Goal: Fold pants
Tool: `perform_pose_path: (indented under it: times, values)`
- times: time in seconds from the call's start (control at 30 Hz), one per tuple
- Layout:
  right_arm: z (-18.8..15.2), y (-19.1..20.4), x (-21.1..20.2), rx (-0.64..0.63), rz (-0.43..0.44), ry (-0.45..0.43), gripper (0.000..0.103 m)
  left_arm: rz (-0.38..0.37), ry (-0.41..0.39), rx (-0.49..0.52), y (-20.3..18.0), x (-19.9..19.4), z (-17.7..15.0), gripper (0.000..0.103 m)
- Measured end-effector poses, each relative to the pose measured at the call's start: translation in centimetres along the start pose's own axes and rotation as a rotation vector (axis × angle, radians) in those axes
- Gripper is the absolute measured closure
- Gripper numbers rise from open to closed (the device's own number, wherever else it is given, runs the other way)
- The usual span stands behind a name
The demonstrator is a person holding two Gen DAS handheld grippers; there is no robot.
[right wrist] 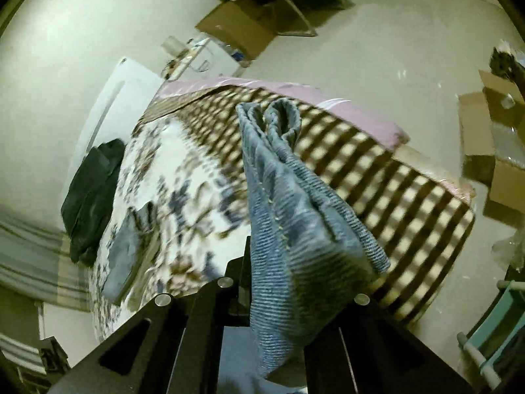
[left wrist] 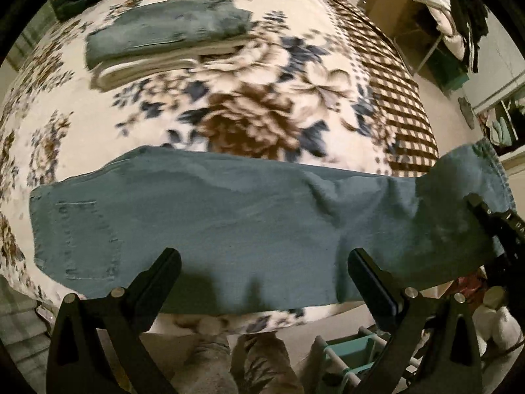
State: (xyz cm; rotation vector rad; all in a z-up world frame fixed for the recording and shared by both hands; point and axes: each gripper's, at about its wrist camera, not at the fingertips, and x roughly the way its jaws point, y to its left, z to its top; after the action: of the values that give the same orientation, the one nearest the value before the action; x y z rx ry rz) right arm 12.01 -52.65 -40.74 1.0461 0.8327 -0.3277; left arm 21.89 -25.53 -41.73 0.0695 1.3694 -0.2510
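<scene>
**Leg end lifted for the fold**

While the teal-blue denim pants (left wrist: 210,216) lie stretched along the near edge of the floral blanket-covered bed (left wrist: 249,75), their right leg end is clamped in the right claw (right wrist: 262,282). The left claw (left wrist: 262,262) is held apart above the middle. The hem is judged next to be carried left onto the waist.

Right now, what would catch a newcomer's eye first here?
The blue-grey pants stretched along the near edge of the floral blanket, hems pinched in the right gripper. The left gripper hangs open above them. Farther back lies a stack of folded clothes.
</scene>
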Motion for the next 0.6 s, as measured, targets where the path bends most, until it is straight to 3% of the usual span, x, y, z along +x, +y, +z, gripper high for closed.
perform_pose_path:
  times: [0.13, 0.3, 0.47, 0.6]
  values:
    - [-3.2, 5.1, 0.0, -0.071, 0.034, 0.017, 0.097, 0.007, -0.015, -0.043, 4.5, -1.4, -0.6, 0.000]
    - [-9.7, 12.1, 2.2, -0.205, 0.082, 0.098, 0.097, 0.022, -0.018, -0.147, 11.3, -2.5, -1.9, 0.000]
    - [-18.4, 17.2, 6.8, -0.355, 0.095, 0.210, 0.097, 0.079, -0.016, -0.267, 18.5, -2.9, -4.0, 0.000]
    - [-25.5, 19.0, 11.0, -0.487, 0.056, 0.285, 0.097, 0.139, 0.011, -0.344, 23.4, -2.0, -5.6, 0.000]
